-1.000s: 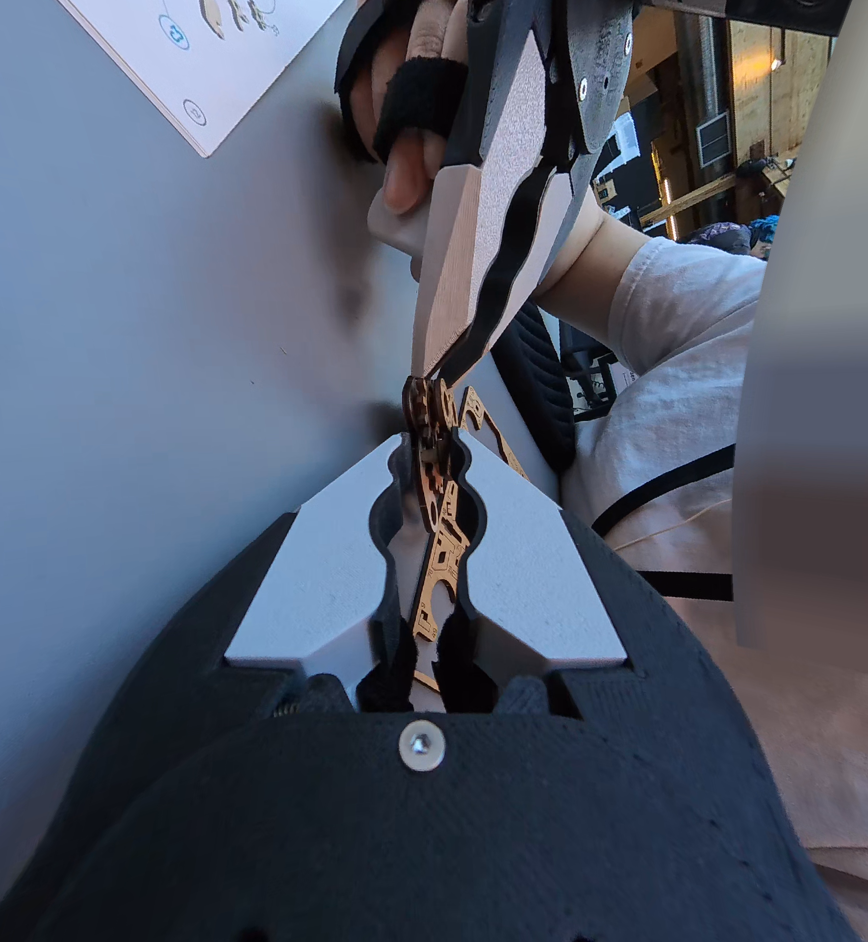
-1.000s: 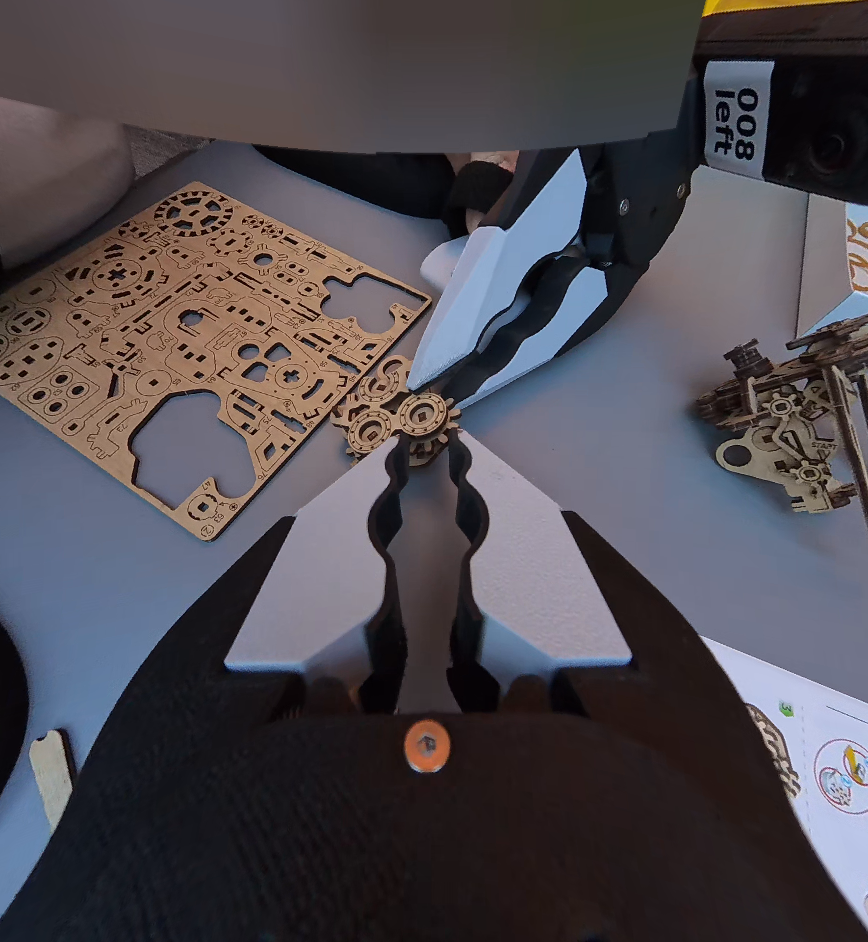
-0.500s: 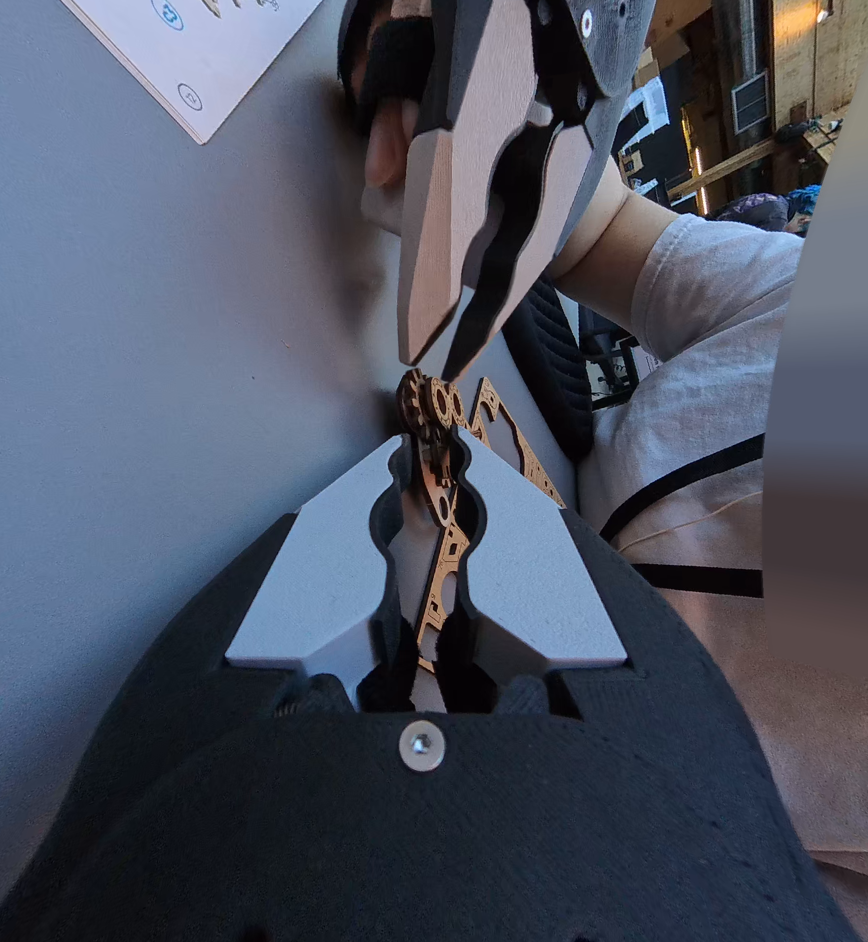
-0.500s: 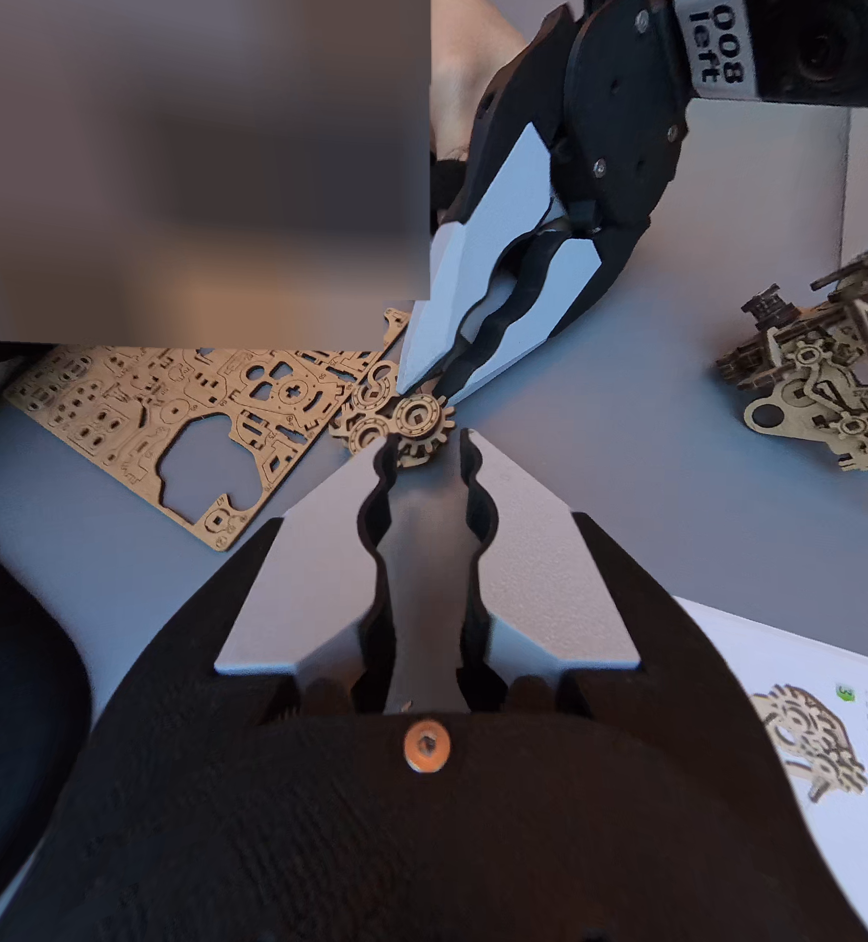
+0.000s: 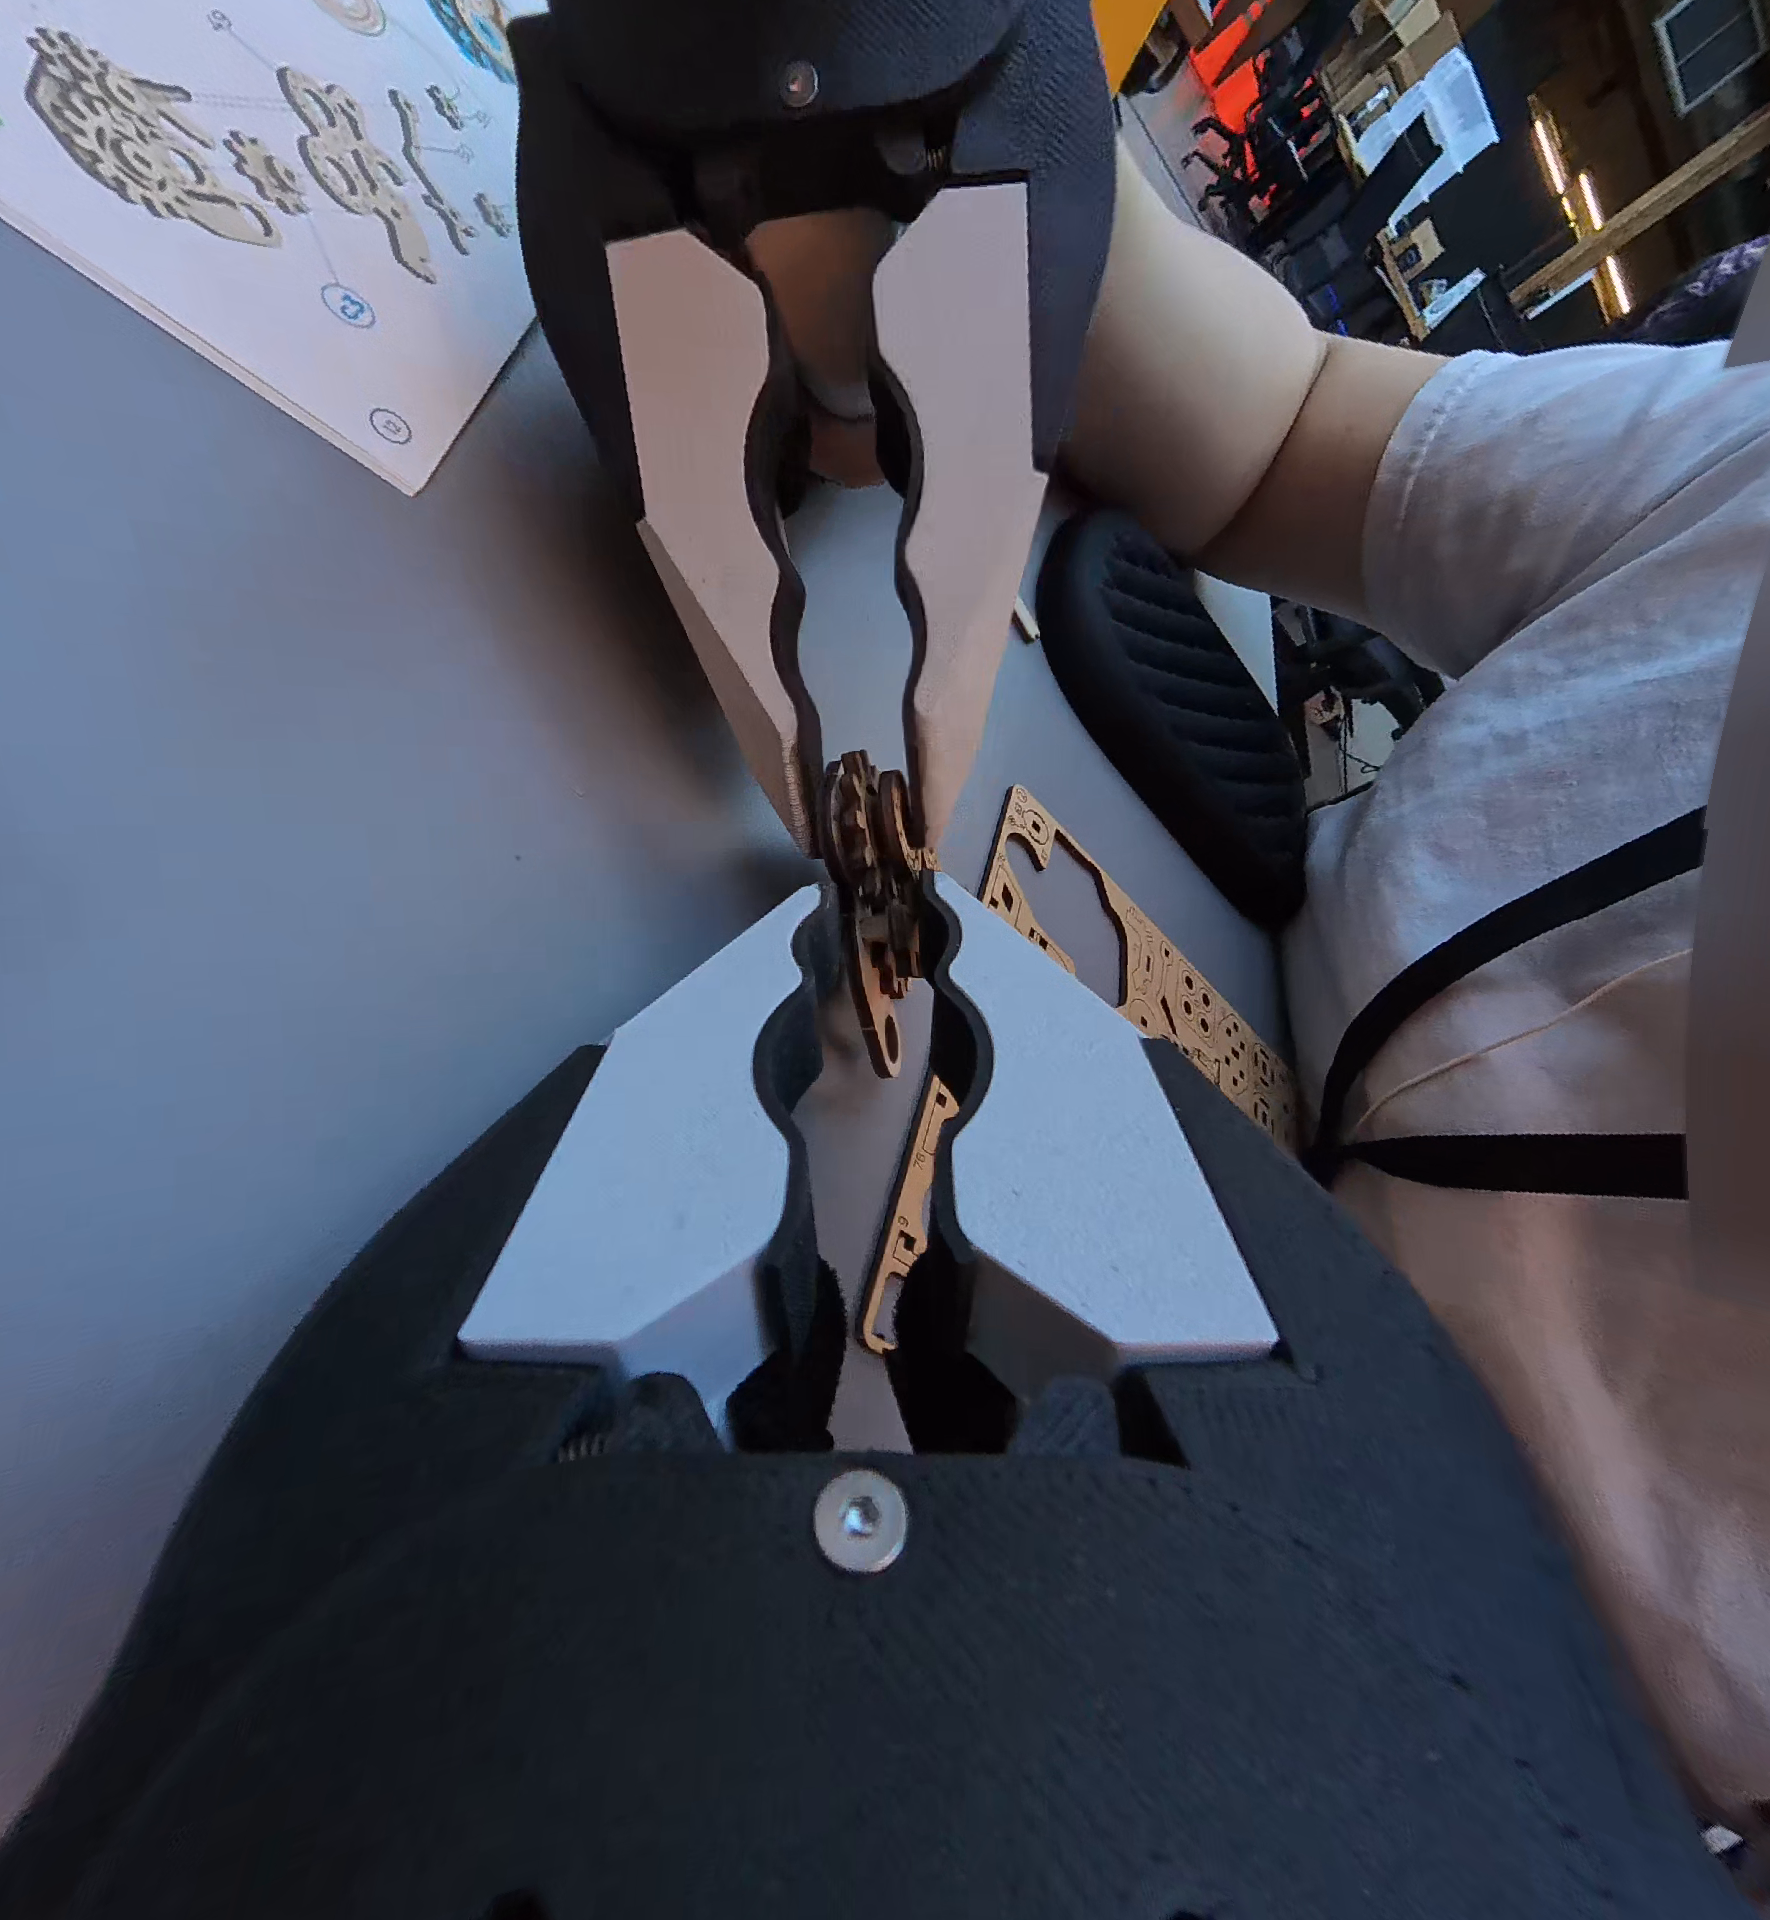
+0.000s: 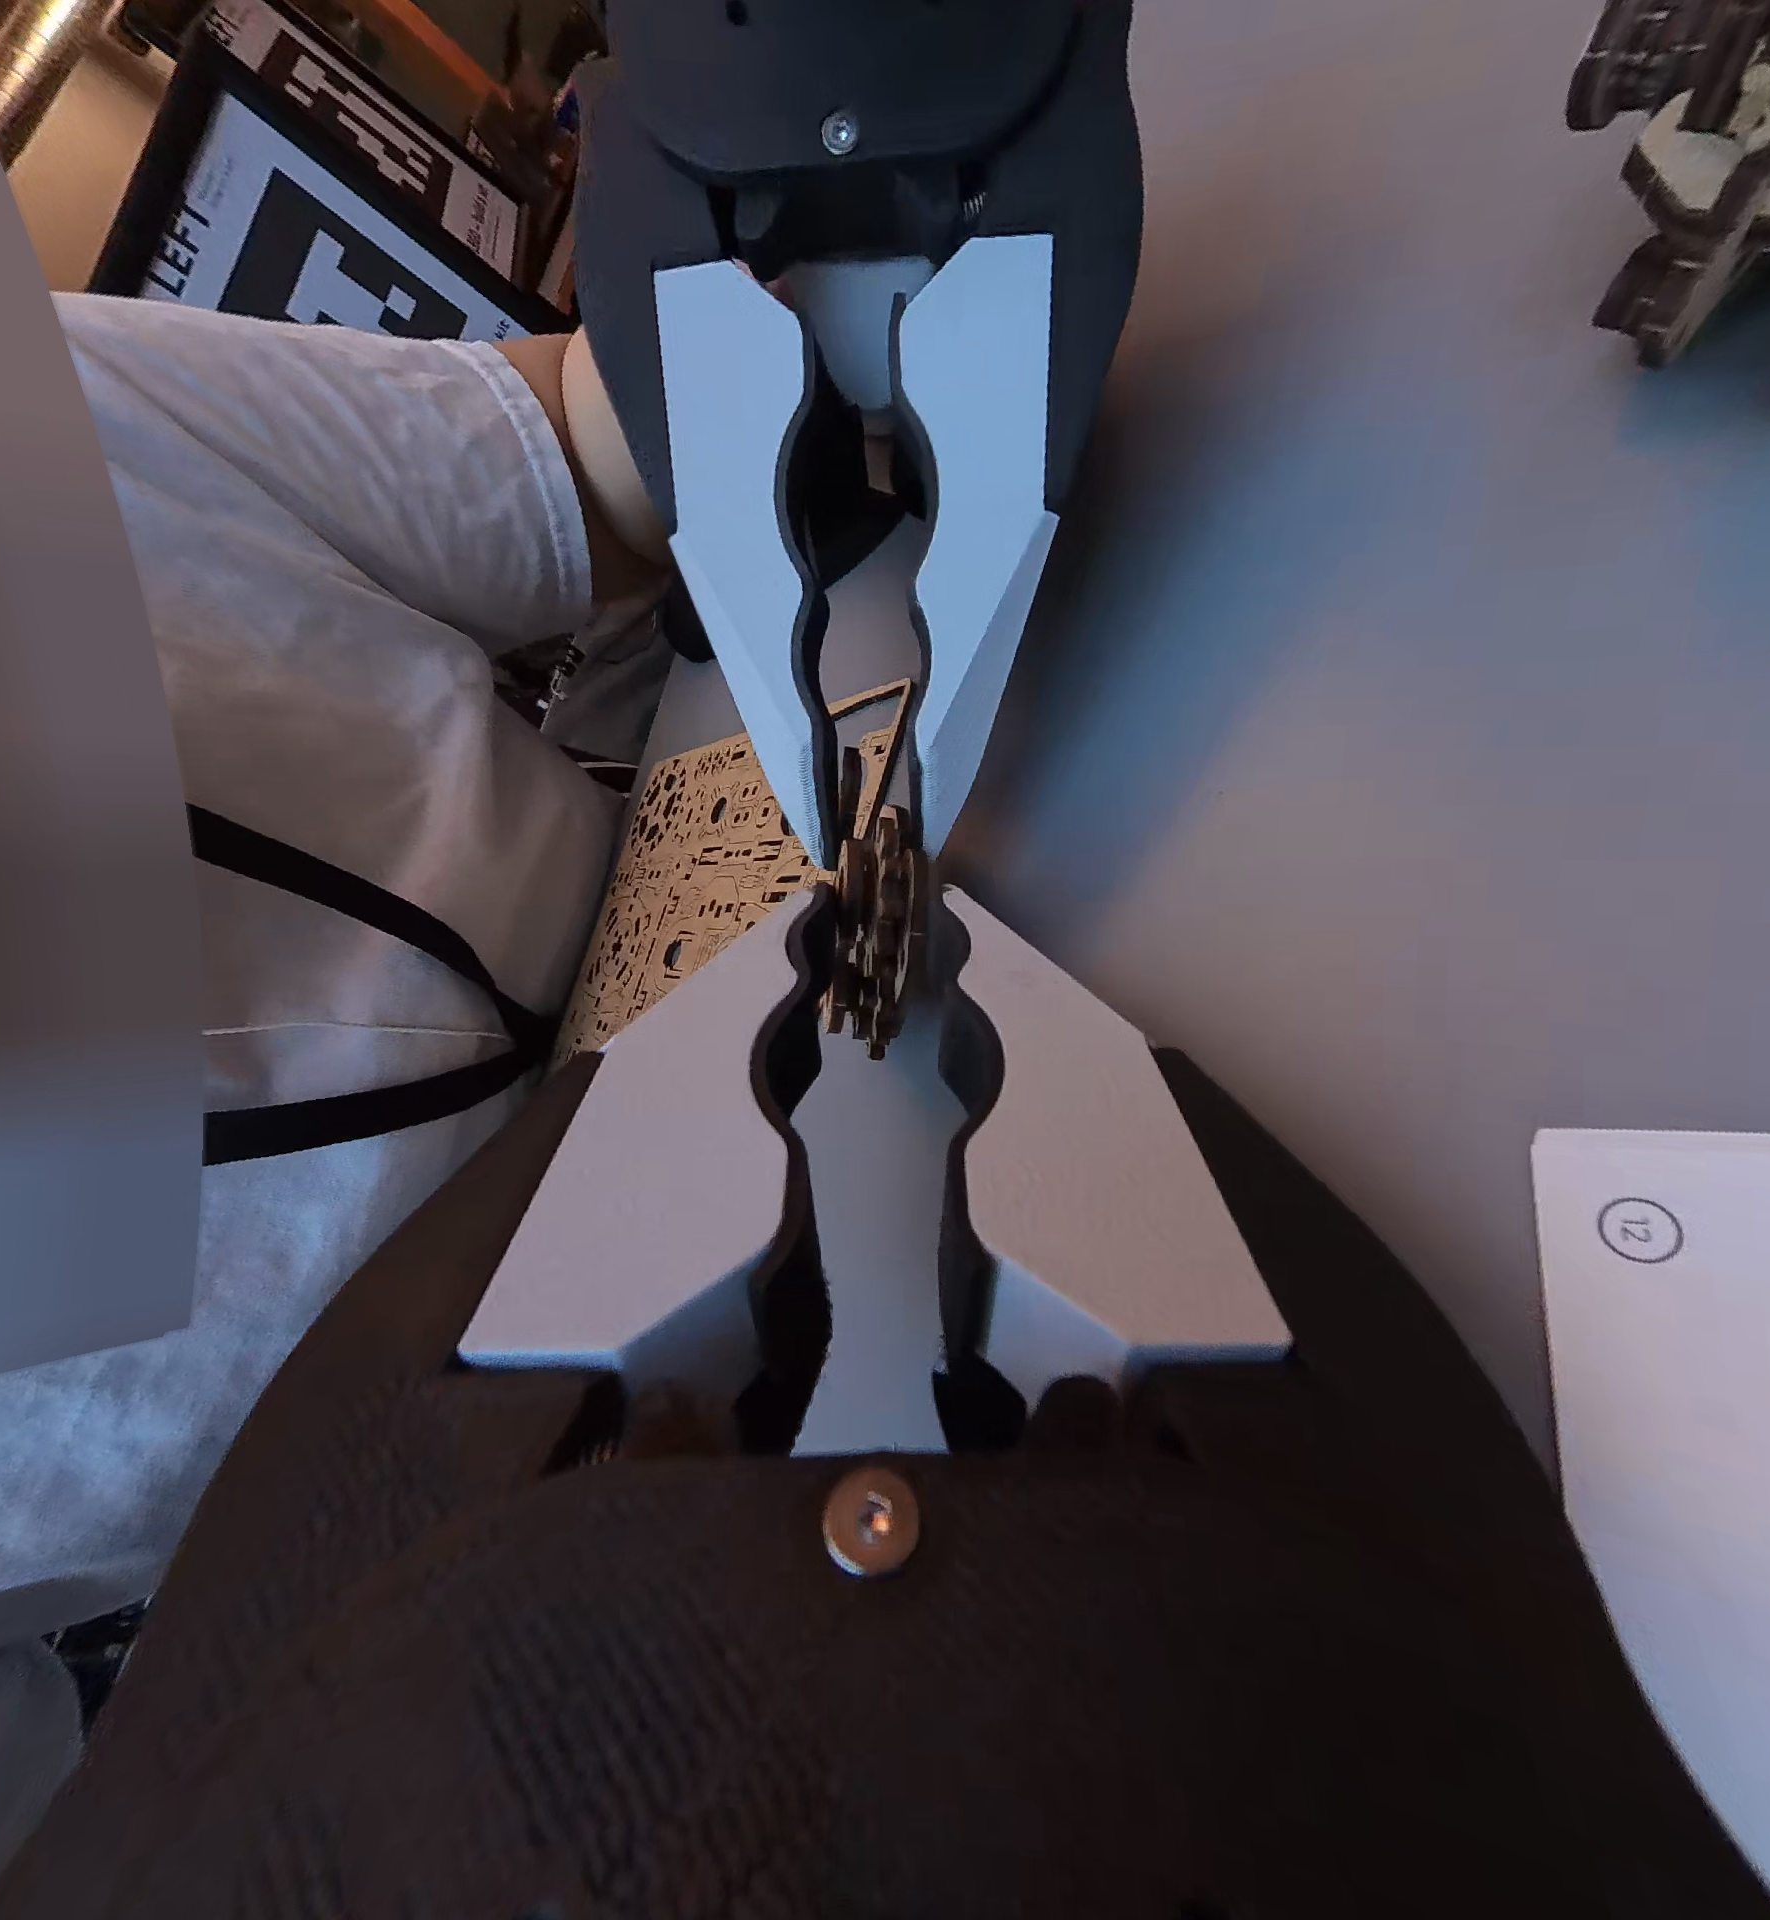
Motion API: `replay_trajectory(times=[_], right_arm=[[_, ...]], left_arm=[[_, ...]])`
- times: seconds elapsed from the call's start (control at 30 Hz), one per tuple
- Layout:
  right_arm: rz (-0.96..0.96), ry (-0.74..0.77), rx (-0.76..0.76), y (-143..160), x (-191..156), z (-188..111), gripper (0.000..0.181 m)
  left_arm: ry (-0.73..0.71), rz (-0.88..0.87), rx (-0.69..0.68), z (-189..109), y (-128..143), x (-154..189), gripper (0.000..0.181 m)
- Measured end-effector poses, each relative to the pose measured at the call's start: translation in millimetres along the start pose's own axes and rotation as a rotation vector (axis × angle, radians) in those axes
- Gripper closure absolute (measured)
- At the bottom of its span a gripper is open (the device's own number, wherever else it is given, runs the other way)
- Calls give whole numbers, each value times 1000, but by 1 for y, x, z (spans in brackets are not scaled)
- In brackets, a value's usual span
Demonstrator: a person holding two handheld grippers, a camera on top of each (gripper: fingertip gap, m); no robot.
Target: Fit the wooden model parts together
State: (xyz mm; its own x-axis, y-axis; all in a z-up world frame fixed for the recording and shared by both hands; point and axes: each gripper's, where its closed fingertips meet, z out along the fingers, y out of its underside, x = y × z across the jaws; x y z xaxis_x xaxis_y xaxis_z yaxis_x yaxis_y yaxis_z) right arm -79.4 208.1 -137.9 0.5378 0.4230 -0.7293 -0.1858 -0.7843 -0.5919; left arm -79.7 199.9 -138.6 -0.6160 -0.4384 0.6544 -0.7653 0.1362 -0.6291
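Observation:
A small wooden gear assembly point(image 5: 865, 883) of stacked brown cogs is held in the air between both grippers, which meet tip to tip. My left gripper point(image 5: 876, 914) is shut on its lower end. My right gripper point(image 5: 860, 800) comes in from above in the left wrist view, and its tips close on the assembly's upper cogs. In the right wrist view the gear assembly point(image 6: 876, 935) sits between my right gripper's tips point(image 6: 879, 912), with the left gripper point(image 6: 868, 829) opposite. How the cogs join inside is hidden.
A laser-cut wooden parts sheet point(image 5: 1151, 987) lies on the grey table point(image 5: 237, 935) under the grippers, near the person's torso. White instruction pages point(image 5: 237, 208) lie at the far side. A partly built wooden model point(image 6: 1743, 156) stands at the top right of the right wrist view. Left and right tips are no more than a few centimetres apart.
Both grippers have turned to face each other head-on. The right gripper, off the gears half a second ago, now has its tips around the assembly.

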Motion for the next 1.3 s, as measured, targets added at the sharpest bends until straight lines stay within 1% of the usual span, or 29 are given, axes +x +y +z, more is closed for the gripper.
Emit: replay_trajectory(times=[0.1,0.2,0.23,0.33,0.4,0.47,0.53,0.6,0.63,0.73,0.8,0.83,0.87,0.93,0.97,1.0,1.03,1.07,1.17,1.23,1.3], right_arm=[[-9,2,35,-5,0,-6,168],[-20,5,44,-3,2,-12,168],[-25,13,54,-3,3,-14,168],[-73,44,74,-4,4,-18,168],[-96,51,82,-4,2,-20,168],[-130,70,98,-5,2,-22,168],[-169,104,114,-7,2,-24,168],[-228,138,119,-9,1,-26,168],[-254,158,122,-10,0,-27,168],[-383,217,127,-13,-2,-29,168],[-459,248,129,-14,-4,-30,168],[-487,261,126,-14,-5,-30,168],[-512,255,127,-14,-9,-29,168],[-563,247,139,-15,-15,-28,168],[-603,241,145,-16,-19,-27,168],[-648,248,151,-16,-21,-27,168],[-691,262,143,-15,-21,-27,167],[-734,267,130,-12,-21,-25,167],[-840,270,120,-6,-23,-21,167],[-886,284,110,-4,-22,-20,167],[-895,293,93,-2,-19,-19,168]], left_arm=[[-16,11,42,-4,-6,-1,168],[31,-34,12,-15,0,-1,165],[40,-52,23,-18,-1,-4,165],[100,-69,29,-16,-1,0,163],[95,-53,24,-11,-1,1,161],[55,-5,26,-9,-2,-1,164],[6,53,27,-9,-4,-2,162],[-9,84,28,-8,-5,0,158],[-23,94,33,-7,-6,-1,158],[-53,138,45,-8,-9,-1,155],[-86,189,45,-8,-11,-2,160],[-113,224,43,-9,-12,-3,158],[-160,260,43,-11,-13,-7,149],[-246,355,31,-15,-15,-12,142],[-269,408,25,-15,-15,-11,135],[-277,460,20,-12,-15,-8,134],[-275,507,10,-8,-13,-3,134],[-287,548,-6,-3,-11,-1,139],[-357,661,-44,3,-6,-4,167],[-375,722,-63,5,-4,-3,172],[-408,773,-78,7,-3,-4,170]])
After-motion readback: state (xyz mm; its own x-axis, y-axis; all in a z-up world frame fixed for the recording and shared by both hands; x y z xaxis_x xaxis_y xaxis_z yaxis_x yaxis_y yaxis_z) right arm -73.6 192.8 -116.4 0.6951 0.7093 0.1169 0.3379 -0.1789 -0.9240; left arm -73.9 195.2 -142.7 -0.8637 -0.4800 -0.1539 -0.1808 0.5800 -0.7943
